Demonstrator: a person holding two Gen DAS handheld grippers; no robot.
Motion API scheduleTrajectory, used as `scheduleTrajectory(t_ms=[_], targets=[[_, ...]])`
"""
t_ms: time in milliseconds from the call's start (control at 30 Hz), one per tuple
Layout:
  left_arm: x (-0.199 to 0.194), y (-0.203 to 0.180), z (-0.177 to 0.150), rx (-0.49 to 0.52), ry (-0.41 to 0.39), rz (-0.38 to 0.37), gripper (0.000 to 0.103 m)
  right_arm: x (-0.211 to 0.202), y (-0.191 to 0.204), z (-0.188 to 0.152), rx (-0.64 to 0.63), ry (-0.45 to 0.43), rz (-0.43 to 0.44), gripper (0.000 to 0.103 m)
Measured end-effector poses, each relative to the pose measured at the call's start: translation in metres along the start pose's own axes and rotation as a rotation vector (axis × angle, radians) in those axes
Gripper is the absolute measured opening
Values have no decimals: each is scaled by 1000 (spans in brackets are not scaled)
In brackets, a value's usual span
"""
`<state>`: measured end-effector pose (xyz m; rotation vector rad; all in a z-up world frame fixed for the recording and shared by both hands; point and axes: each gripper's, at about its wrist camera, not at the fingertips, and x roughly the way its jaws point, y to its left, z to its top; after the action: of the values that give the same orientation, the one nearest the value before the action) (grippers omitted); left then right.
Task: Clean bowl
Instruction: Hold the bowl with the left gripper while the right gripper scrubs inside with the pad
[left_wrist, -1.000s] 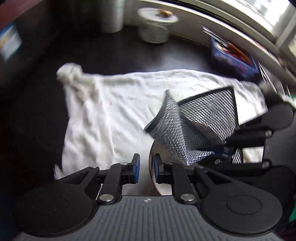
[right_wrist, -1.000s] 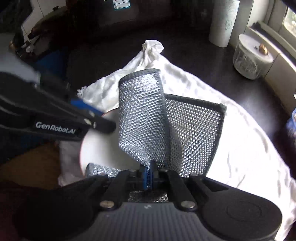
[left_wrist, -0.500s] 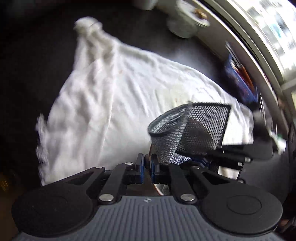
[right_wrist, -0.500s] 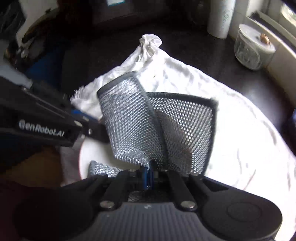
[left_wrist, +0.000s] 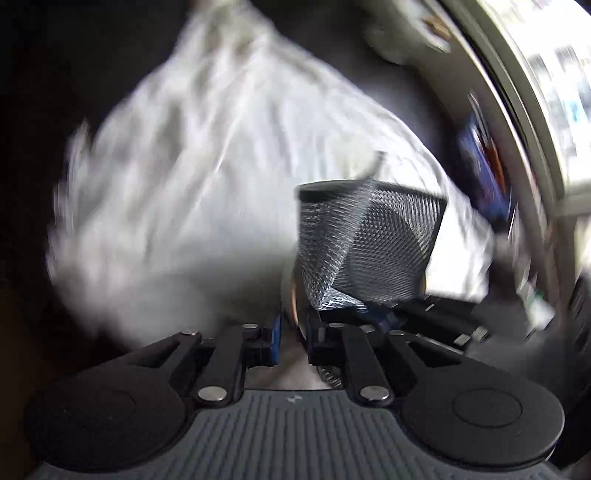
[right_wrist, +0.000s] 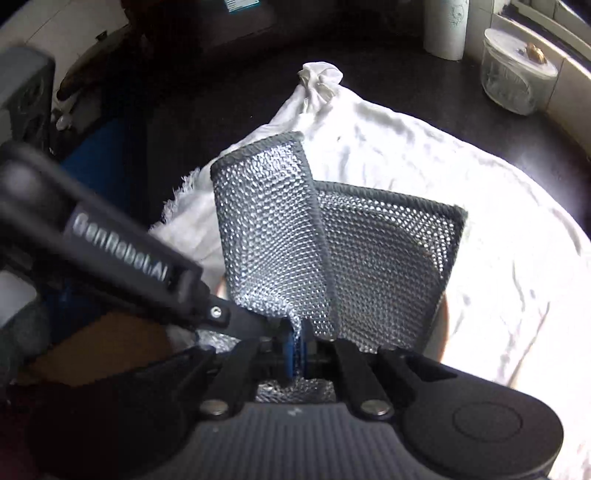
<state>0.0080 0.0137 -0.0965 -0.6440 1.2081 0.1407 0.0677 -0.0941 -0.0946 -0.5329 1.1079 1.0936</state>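
White cloth (right_wrist: 424, 155) under my work, glass jar (right_wrist: 517, 81) beyond, right gripper (right_wrist: 295, 349) clenches mesh scrubber (right_wrist: 295, 236), left gripper (left_wrist: 293, 328) nips bowl (left_wrist: 294, 295) rim.

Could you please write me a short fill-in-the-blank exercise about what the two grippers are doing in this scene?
1. The right gripper is shut on a silvery ____ scrubbing cloth.
2. The left gripper pinches the rim of the ____.
3. Under both grippers a ____ towel is spread out.
4. A lidded glass jar stands beside a paper ____ roll.

Missing words: mesh; bowl; white; towel
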Motion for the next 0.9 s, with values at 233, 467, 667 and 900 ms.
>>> scheduleTrajectory(t_ms=[233, 467, 667, 900], targets=[[-1, -33, 25, 472, -38, 125, 14, -6, -10, 9, -131, 5, -124, 4], [6, -16, 17, 340, -27, 56, 11, 5, -8, 4, -114, 21, -117, 3], [16, 7, 8, 7, 3, -24, 10, 4, -8, -1, 0, 2, -71, 3], [19, 31, -4, -308, 53, -111, 11, 1, -3, -6, 23, 12, -30, 8]])
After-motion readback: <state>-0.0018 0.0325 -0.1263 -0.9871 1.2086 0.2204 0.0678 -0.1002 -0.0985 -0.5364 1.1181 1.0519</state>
